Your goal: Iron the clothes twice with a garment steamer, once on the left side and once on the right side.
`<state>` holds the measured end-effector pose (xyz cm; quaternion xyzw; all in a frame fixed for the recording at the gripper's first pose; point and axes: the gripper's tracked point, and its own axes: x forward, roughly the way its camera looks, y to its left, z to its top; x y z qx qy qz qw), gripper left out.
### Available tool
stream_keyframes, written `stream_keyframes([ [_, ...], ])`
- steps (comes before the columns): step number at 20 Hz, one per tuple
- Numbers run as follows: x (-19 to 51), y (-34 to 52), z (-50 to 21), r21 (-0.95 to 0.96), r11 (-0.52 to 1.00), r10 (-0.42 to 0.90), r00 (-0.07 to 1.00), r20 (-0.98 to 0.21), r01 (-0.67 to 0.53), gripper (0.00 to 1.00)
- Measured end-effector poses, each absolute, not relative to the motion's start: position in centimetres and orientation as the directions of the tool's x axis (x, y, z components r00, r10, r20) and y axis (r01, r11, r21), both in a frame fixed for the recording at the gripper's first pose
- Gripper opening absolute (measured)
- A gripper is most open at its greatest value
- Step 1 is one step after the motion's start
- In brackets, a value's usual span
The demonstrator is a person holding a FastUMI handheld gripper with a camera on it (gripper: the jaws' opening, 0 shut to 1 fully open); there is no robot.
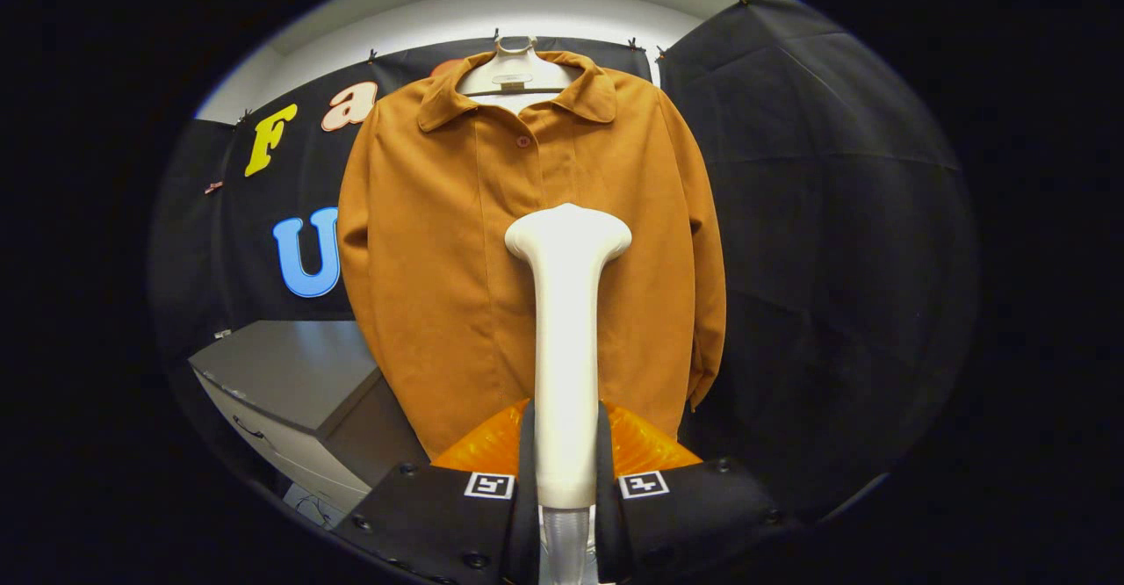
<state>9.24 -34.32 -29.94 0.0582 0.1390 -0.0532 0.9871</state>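
Two black fingers [525, 480] of our claw [566, 466] clamp the white handle of the garment steamer [566, 330], one pad on each side, and we can see both pressing right against it. So the claw is narrow and holding the steamer firmly. From between the fingers the handle runs straight up and forward, and it flares into a broad rounded head at the top.

Beyond that head we have the orange shirt [439, 260], hanging square in front of us on a pale hanger [516, 71] against the black cloth wall. We see the steamer head over the middle of the shirt's front, just right of the button line and below the collar, roughly at chest height. Whether the head touches the fabric or hovers just off it, we cannot tell from here. The shirt's sleeves hang down at both sides and its hem drops behind orange ribbed padding [645, 440] that sits on the claw just behind the fingers.

Our claw points level and straight at the shirt, fingers side by side with the handle upright between them. Each finger block carries a small square marker [489, 485].

Off to the left, below the shirt's sleeve, we spot a grey cabinet [290, 374] with pale drawers, its near corner reaching toward the left finger.
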Motion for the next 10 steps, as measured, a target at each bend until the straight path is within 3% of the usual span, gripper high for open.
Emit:
stream_keyframes([
  [10, 5.5, -34.0, -38.1, 0.141, 0.976, -0.091, 0.898, -0.430, 0.166, 0.29],
])
